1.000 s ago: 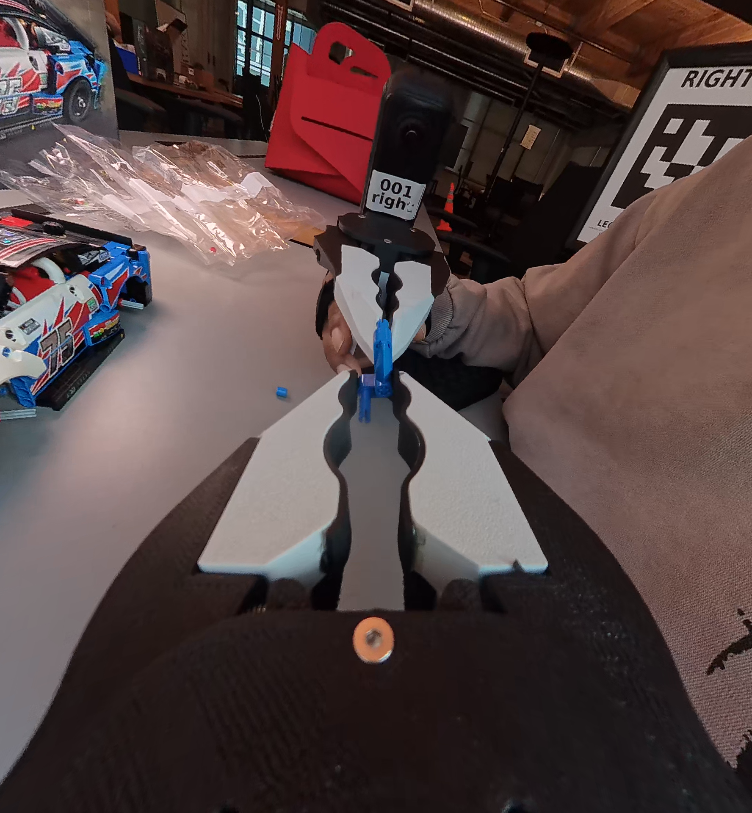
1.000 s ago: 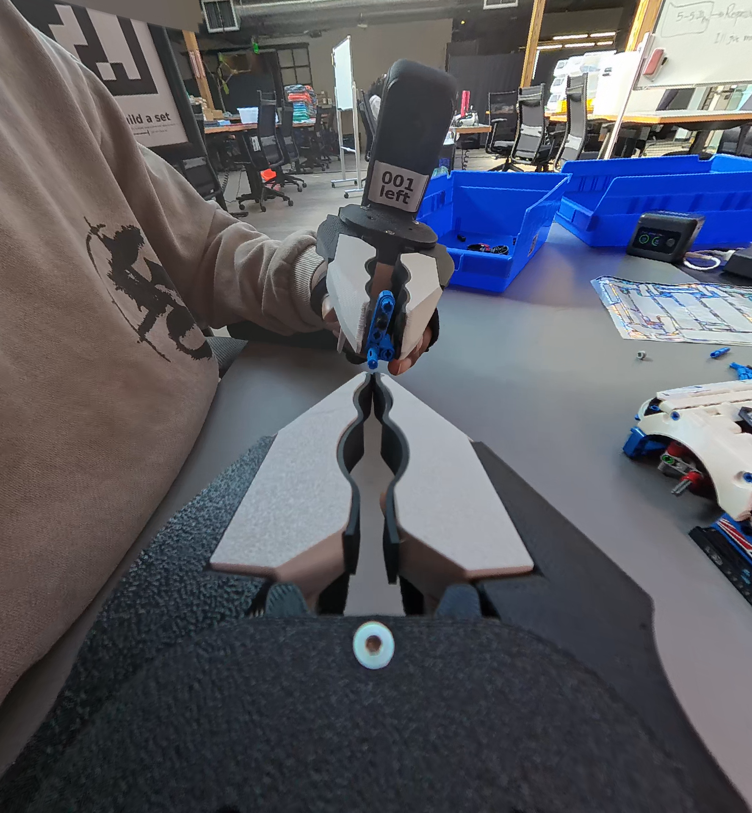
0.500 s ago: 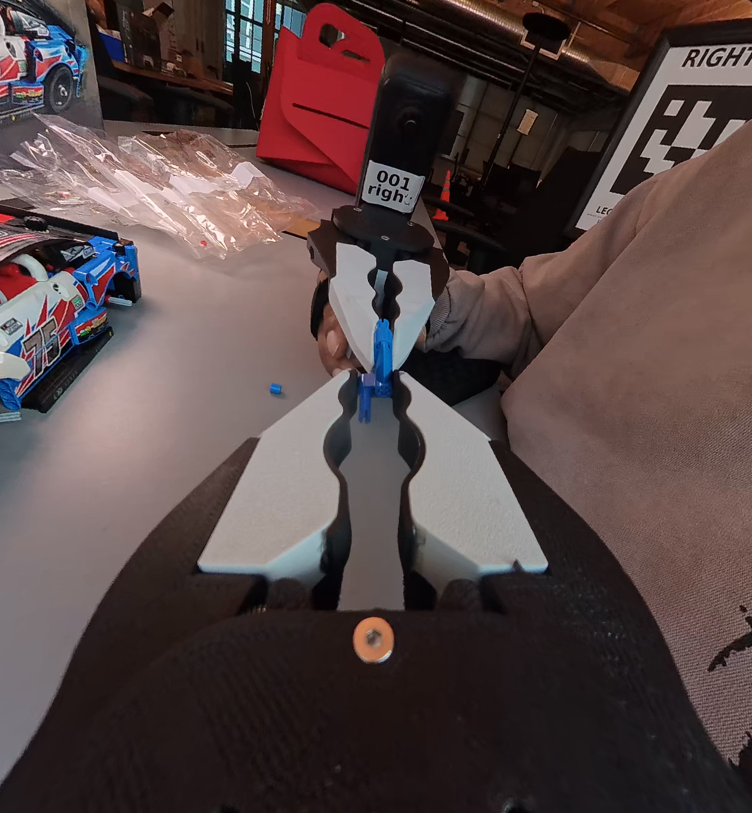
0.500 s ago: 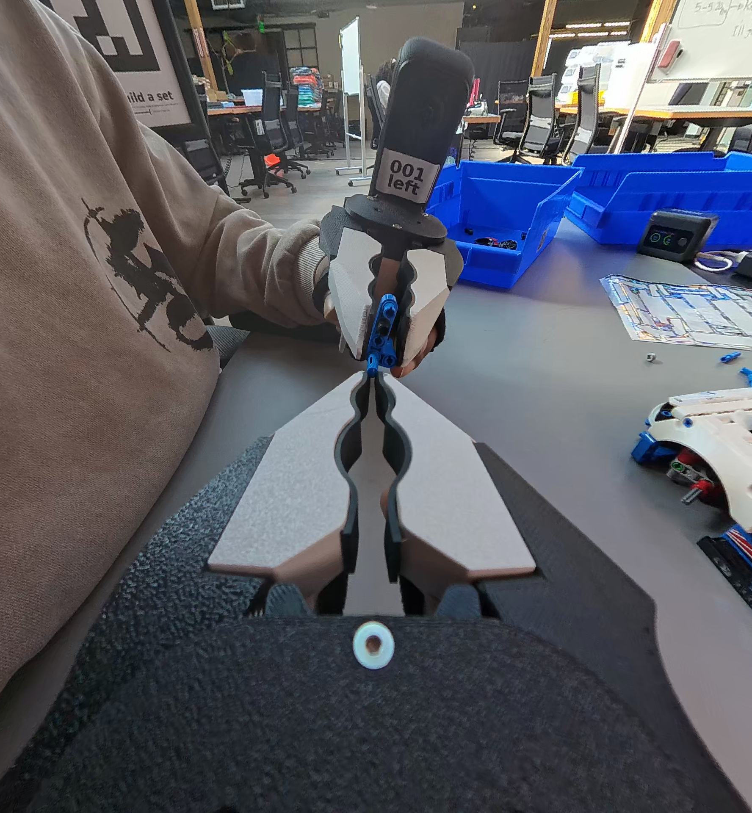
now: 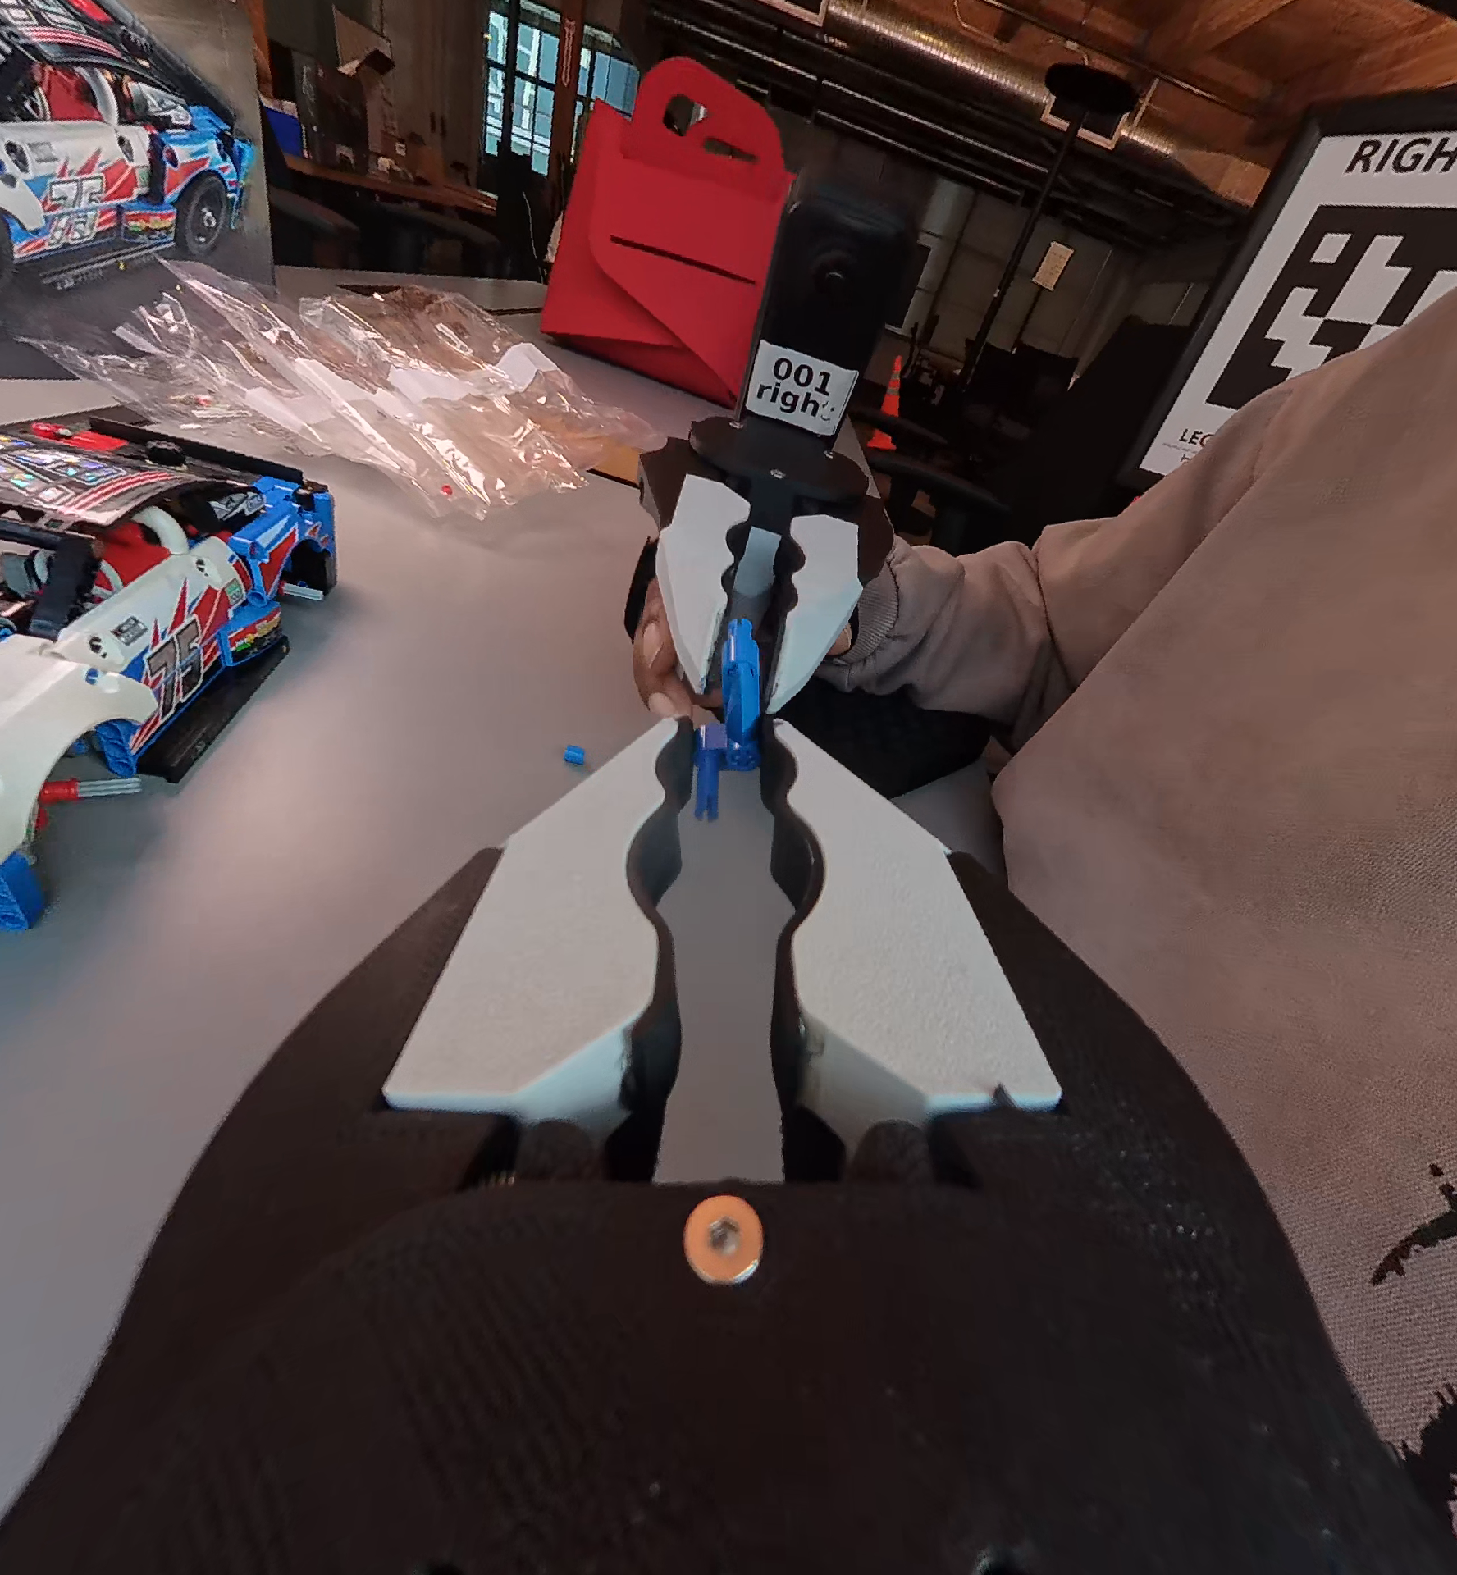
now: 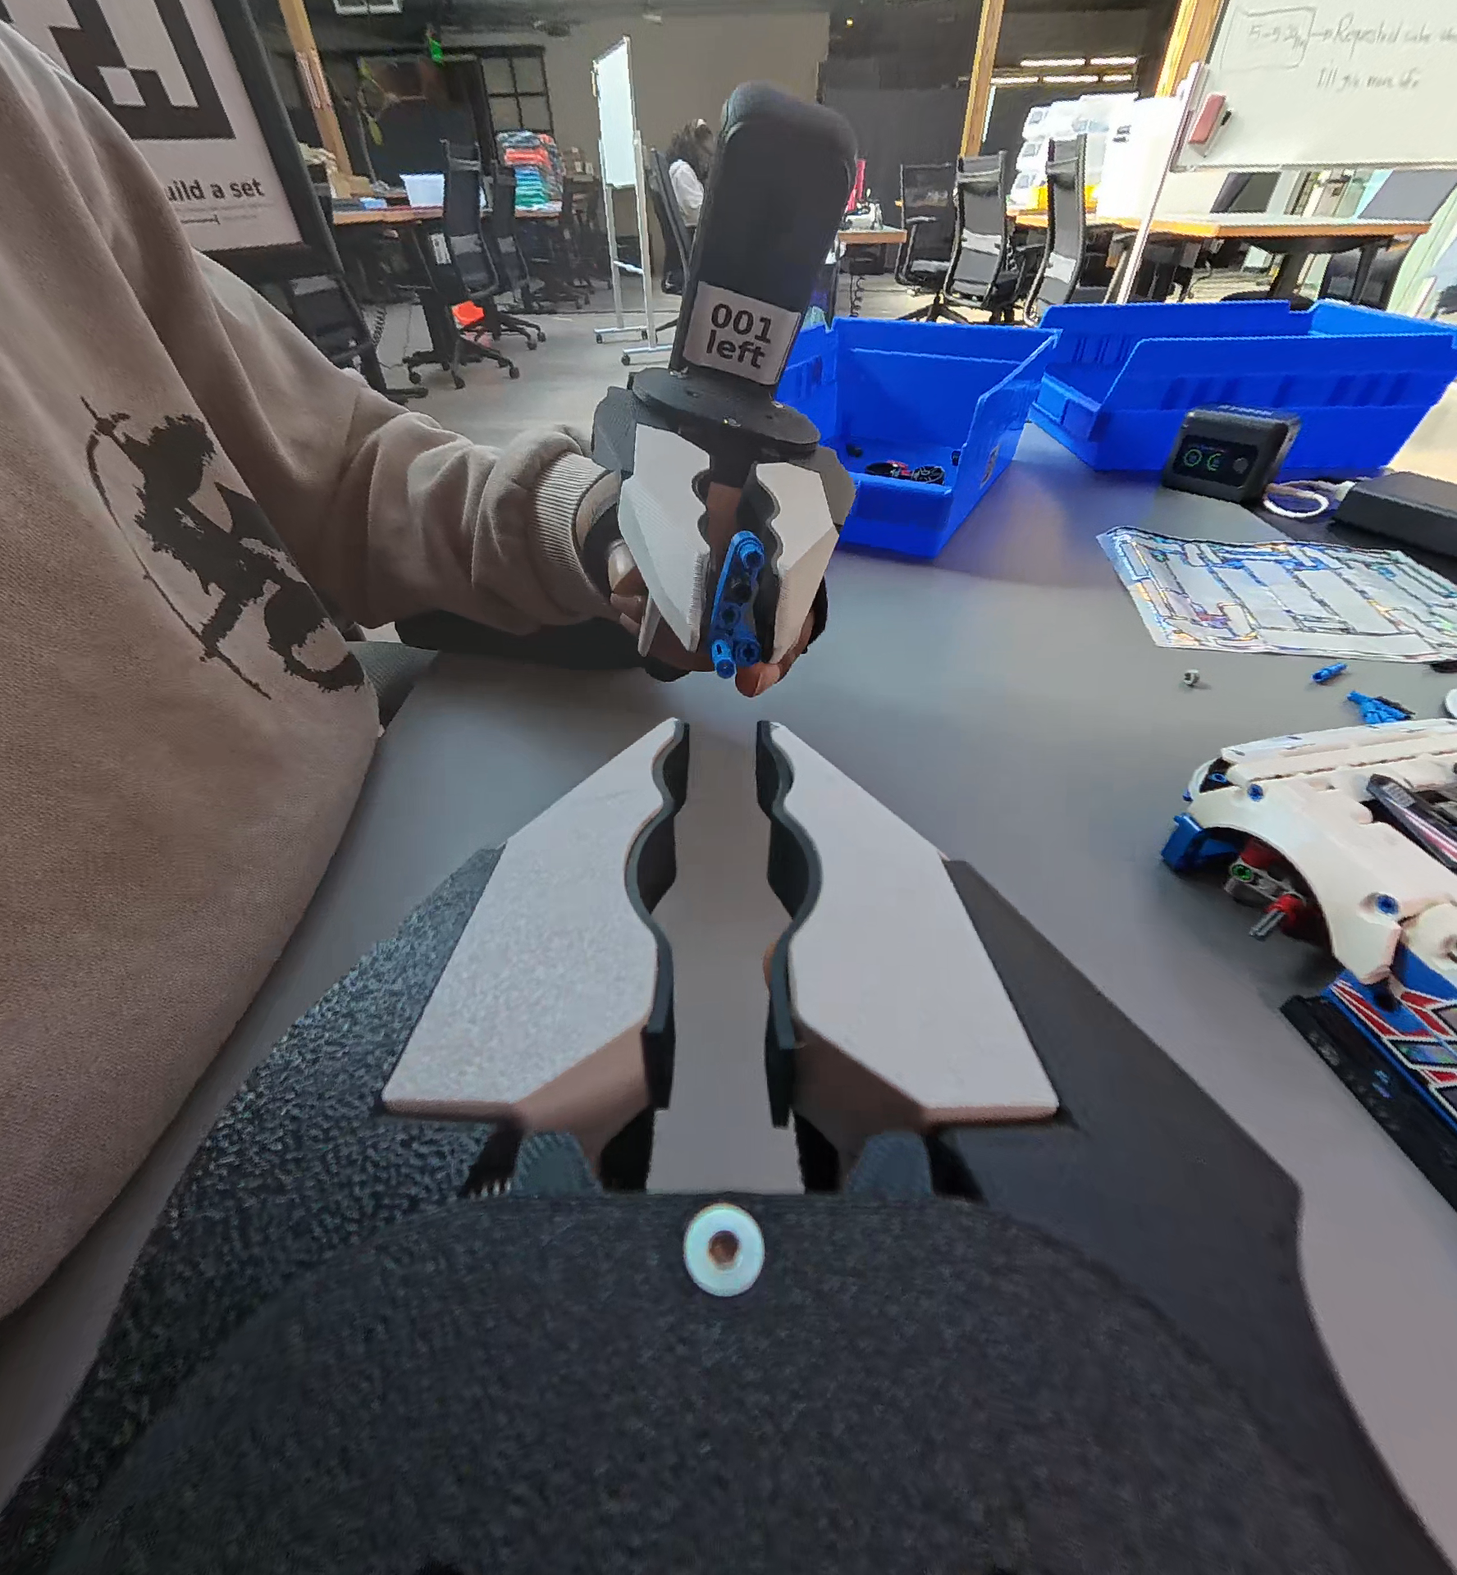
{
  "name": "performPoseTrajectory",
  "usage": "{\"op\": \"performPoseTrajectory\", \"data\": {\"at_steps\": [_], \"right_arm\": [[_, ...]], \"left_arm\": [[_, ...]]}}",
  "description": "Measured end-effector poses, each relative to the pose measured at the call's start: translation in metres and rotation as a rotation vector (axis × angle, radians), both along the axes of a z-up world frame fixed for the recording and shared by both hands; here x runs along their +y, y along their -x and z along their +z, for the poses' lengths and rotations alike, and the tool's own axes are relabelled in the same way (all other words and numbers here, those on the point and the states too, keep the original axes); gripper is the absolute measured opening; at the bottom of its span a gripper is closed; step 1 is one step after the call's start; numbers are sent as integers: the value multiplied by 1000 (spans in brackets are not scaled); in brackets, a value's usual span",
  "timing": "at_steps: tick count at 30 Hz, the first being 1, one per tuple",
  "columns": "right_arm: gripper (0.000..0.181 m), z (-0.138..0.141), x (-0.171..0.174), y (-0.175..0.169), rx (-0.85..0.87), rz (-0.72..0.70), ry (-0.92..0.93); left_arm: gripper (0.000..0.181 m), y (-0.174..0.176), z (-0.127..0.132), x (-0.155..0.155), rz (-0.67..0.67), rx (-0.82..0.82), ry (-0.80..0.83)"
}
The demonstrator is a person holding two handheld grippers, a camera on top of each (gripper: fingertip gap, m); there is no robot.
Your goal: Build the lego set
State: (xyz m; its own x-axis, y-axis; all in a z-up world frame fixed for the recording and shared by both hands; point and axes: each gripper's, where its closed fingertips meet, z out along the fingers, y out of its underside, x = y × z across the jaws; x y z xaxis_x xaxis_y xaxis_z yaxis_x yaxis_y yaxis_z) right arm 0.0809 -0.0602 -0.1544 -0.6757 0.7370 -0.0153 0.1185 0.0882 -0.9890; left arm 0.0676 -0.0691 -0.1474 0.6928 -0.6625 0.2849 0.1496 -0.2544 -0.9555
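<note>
Left claw [image 6: 725,652] raised upright above counter, jaws closed on small blue beam, held by hand [image 6: 691,614] in tan sleeve. Right claw [image 6: 722,729] faces it tip to tip, just apart, jaws parted with clear gap, empty. Right hand [image 5: 665,656] wraps handle beneath.

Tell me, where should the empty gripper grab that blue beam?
Grip the blue beam by its bare lower end, which pokes out past the left gripper pinching it. Probably bring the open right gripper straight ahead, since that tip points towards it.
</note>
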Motion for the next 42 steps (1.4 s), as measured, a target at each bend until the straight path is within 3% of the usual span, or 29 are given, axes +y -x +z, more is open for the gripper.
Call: {"op": "performPoseTrajectory", "data": {"at_steps": [4, 7, 16, 30, 36, 42], "right_arm": [[14, -3, -9, 1, -3, 17, -16], [1, -8, -14, 0, -13, 33, -33], [0, -6, -14, -2, -15, 54, -30], [0, 8, 0, -6, 19, 32, 17], [0, 1, -3, -2, 9, 9, -21], [9, -1, -4, -1, -2, 6, -13]], "left_arm": [[13, -7, -5, 1, -22, 2, 15], [13, -15, -9, 0, -46, 9, 21], [13, -18, -7, 0, -53, 16, 12], [13, -3, 2, -2, -18, 10, -9], [13, 1, 3, -2, -5, 10, -14], [13, -1, 0, -1, -9, -5, 1]]}}
